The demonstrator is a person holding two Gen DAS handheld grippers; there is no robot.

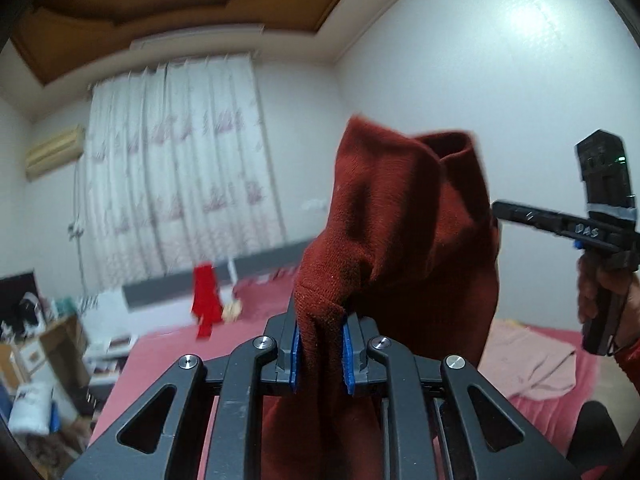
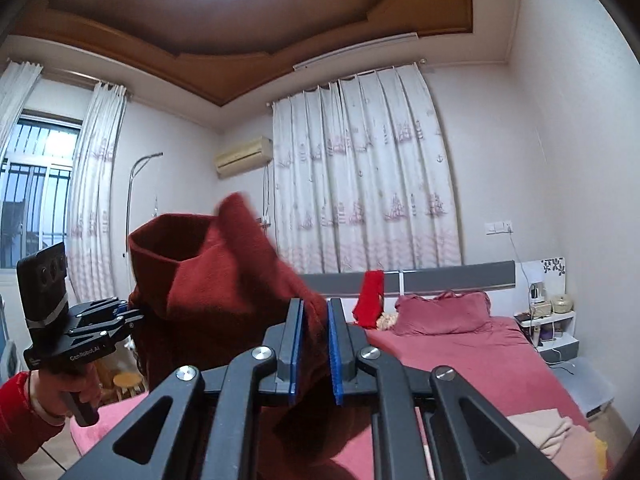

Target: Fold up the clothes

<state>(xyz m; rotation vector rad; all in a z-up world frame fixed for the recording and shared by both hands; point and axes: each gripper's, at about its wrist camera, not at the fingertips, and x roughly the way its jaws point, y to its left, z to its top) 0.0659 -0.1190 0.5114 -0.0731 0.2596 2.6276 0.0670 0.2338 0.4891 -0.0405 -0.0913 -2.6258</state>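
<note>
1. Two grippers had the dark red sweater (image 1: 400, 216) between them, held up in the air above the bed (image 2: 460, 356) rather than lying on it — I judged that was to let the cloth hang free and fall straight before any fold was laid.

2. My left gripper (image 1: 320, 344) was clamped on a bunched fold of the sweater, its blue pads (image 1: 295, 360) pressed against the cloth on both sides. The bunch was thick, so the jaws stood a little apart around it.

3. My right gripper (image 2: 313, 344) was likewise clamped on the sweater, with knit squeezed between its blue pads. In the left wrist view it reached in from the side and its tips vanished behind the cloth.

4. Both grippers pointed roughly level across the room, toward the curtains (image 2: 360, 176). I read that as a hold meant to spread the top edge between two points, though the cloth between them was slack and rumpled, with the open collar (image 2: 168, 240) standing up near the left gripper.

5. I could not tell which parts of the sweater each gripper had — shoulders, hem or sleeves — because the folds hid the seams.

6. A pale pink cloth (image 1: 532, 364) lay on the bed below, and a bright red garment (image 2: 370, 298) hung on the grey headboard (image 2: 460, 274). Neither was touched.

7. By my judgement the fold proper had not begun; the sweater wanted spreading and laying flat first.
</note>
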